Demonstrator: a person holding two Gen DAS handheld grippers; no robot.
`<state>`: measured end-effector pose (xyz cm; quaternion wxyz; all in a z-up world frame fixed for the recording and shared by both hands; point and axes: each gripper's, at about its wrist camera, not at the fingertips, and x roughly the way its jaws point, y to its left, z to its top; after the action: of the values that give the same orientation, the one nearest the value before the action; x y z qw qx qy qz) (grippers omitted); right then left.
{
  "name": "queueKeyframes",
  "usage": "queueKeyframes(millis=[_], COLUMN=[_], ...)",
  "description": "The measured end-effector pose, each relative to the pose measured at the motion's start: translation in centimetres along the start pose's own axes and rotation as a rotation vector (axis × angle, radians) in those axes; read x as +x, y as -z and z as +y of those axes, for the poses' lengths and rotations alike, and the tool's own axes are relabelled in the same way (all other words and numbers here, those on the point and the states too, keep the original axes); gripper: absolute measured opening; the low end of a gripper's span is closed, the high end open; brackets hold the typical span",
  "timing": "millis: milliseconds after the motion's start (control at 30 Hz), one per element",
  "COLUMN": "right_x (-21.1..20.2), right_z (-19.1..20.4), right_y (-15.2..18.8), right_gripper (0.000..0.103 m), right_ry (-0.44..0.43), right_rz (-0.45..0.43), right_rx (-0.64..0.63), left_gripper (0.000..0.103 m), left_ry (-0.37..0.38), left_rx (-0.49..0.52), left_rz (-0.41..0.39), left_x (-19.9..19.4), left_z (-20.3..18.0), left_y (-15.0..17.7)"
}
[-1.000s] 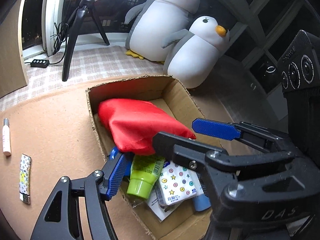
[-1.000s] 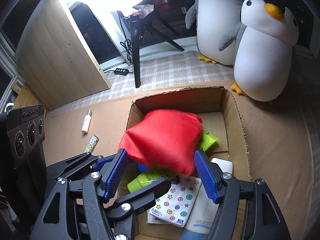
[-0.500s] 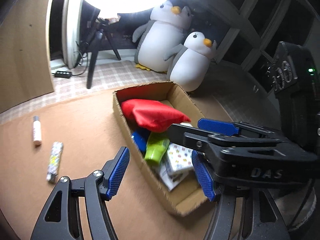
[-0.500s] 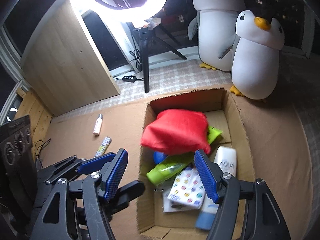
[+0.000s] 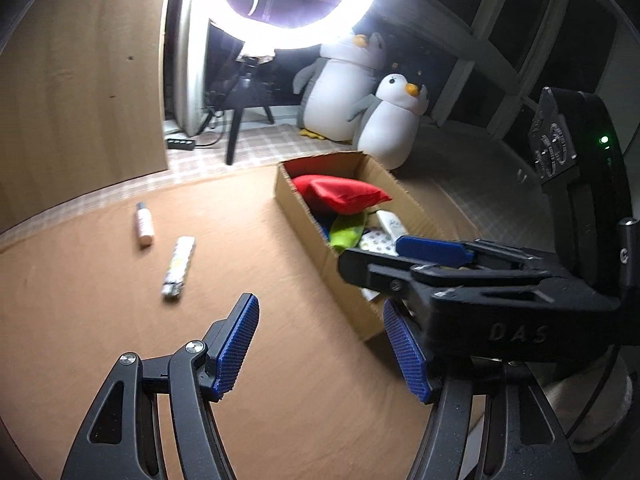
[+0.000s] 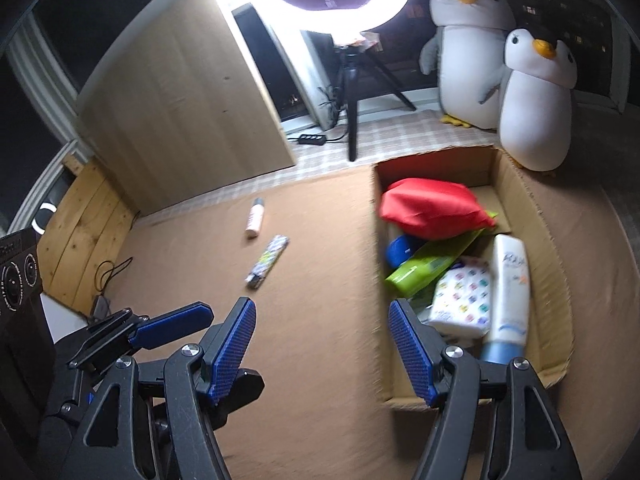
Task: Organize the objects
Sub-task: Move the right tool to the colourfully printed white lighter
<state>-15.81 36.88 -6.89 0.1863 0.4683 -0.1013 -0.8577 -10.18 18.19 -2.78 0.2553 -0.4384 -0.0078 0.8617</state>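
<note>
- Brown felt mat (image 5: 100, 320) fills the left wrist view, with a lit ring light (image 5: 300, 4) on a tripod behind and two plush penguins (image 5: 384, 124) far ahead to the right.
- Left gripper (image 5: 324, 348) hangs above the mat, jaws spread wide and holding nothing.
- Ahead and left of it lie two loose things, near each other but apart: one white tube (image 5: 144, 224), long axis pointing away, and one patterned stick (image 5: 179, 266), tilted slightly rightward.
- One cardboard box (image 5: 304, 216) sits ahead right; the right gripper (image 5: 436, 250) crosses in front of its near end and hides part of it.
- From the right wrist view, the right gripper (image 6: 324, 344) is likewise wide open and empty above the mat (image 6: 320, 280).
- Box (image 6: 556, 264) lies ahead right, holding a red pouch (image 6: 432, 208), green tube (image 6: 432, 266), blue item (image 6: 400, 250), dotted tissue pack (image 6: 464, 296) and white bottle (image 6: 510, 288).
- Tube (image 6: 255, 218) and stick (image 6: 268, 260) lie ahead left, the stick leaning right.
- Left gripper (image 6: 172, 326) shows at lower left.
</note>
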Motion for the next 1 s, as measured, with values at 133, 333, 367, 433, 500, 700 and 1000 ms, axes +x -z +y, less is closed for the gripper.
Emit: queueKeyframes(millis=[133,333,367,433,500,700,1000], right_x=[-0.6,-0.6,-0.6,-0.4,-0.2,0.5,2.2], right_z=[1.6,3.1,3.3,3.7,4.0,4.7,5.0], right_y=[1.1,2.3,2.6,3.0,3.3,3.6,3.3], right_gripper=[0.066,0.066,0.066,0.066,0.066,0.066,0.066], right_ry=[-0.008,0.002,0.004,0.007,0.012,0.027,0.04], right_rz=[-0.012,-0.011,-0.008,-0.006,-0.003,0.007,0.035], right_rx=[-0.012,-0.02,-0.02,-0.021,-0.023,-0.033,-0.032], left_gripper=[0.069,0.069,0.069,0.069,0.069,0.069,0.068], left_ry=[-0.017,-0.065,-0.073,-0.082,-0.097,-0.14,-0.183], left_rx=[-0.019,-0.03,-0.034,-0.044,-0.051,-0.067,-0.134], left_rz=[-0.003,-0.014,-0.015,-0.016,-0.014,-0.005,0.02], left_x=[-1.5,-3.3,-3.6,-3.9,-4.0,-3.9,-3.3], left_z=[1.4,3.3,3.8,4.5,5.2,7.4,11.9], left_y=[1.4,2.7,2.8,3.1,3.2,3.4,3.7])
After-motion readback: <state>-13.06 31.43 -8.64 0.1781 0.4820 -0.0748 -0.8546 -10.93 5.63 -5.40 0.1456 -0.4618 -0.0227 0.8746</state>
